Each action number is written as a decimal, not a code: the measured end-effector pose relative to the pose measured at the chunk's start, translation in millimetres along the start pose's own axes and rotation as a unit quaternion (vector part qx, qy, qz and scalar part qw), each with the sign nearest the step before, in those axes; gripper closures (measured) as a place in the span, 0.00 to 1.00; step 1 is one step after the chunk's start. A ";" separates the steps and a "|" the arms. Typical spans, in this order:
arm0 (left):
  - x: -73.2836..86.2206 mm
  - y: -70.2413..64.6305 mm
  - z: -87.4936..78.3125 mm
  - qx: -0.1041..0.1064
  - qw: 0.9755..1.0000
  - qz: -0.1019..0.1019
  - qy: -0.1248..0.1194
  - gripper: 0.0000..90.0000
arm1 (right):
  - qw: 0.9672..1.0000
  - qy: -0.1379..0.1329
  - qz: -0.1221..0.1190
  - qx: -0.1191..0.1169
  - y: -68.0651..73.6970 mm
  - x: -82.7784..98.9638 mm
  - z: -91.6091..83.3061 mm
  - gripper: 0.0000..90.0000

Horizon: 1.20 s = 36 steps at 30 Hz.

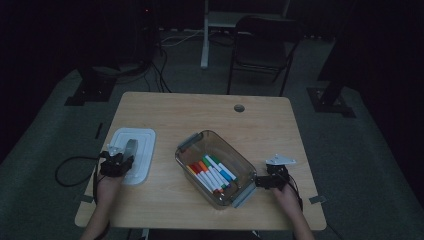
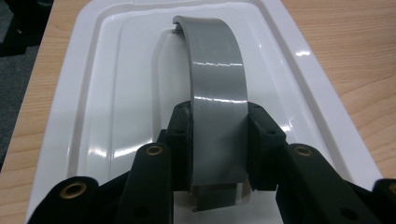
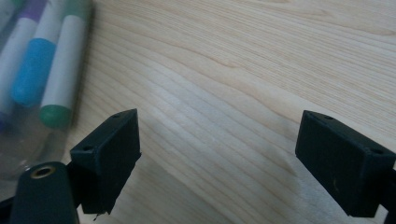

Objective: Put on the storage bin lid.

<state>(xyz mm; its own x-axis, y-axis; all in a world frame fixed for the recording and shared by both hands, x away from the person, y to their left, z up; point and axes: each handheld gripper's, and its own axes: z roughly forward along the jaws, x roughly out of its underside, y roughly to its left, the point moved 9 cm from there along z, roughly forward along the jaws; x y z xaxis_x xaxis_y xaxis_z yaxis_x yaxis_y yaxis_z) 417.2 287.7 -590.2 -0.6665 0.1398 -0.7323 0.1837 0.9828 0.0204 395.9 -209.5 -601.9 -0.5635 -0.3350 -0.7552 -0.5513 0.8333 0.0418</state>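
A white lid (image 1: 142, 137) lies flat on the left of the wooden table (image 1: 200, 110). Its curved grey handle (image 2: 217, 70) arches up from the lid (image 2: 107, 93). My left gripper (image 2: 218, 126) is shut on the near end of that handle (image 1: 131, 147), one black pad on each side. At the centre stands a clear plastic box (image 1: 192, 141) with several coloured markers (image 1: 212, 172) lying in it. My right gripper (image 1: 261, 181) sits just right of the box, low over the wood. In the right gripper view its jaws (image 3: 217, 149) stand wide open over bare wood, with the markers (image 3: 46, 70) at far left.
A round cable hole (image 1: 239, 108) is near the table's far edge. A dark chair (image 1: 262, 45) and a white table leg (image 1: 205, 35) stand on the floor beyond. The left gripper's cable (image 1: 67, 172) loops off the table's left side.
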 end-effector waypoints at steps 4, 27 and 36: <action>0.2 -1.4 -7.3 0.004 1.000 -0.006 -0.006 0.76 | 1.000 0.001 -0.006 -0.016 4.7 0.2 -1.4 0.15; 7.1 -13.3 -54.9 0.028 0.999 -0.002 -0.033 0.76 | 0.991 0.002 -0.075 -0.112 57.7 0.5 -0.7 0.15; -10.3 -23.8 -93.9 0.047 0.997 0.014 -0.063 0.76 | 0.984 -0.014 -0.112 -0.138 91.0 -9.4 0.1 0.14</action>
<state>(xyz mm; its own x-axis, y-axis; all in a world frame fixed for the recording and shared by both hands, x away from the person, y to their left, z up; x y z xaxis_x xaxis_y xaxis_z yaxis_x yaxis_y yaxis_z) 351.9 274.3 -519.3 -0.5655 0.1440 -0.8121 0.2711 0.9624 -0.0181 351.1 -130.5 -591.1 -0.3934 -0.4809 -0.7836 -0.8084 0.5868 0.0457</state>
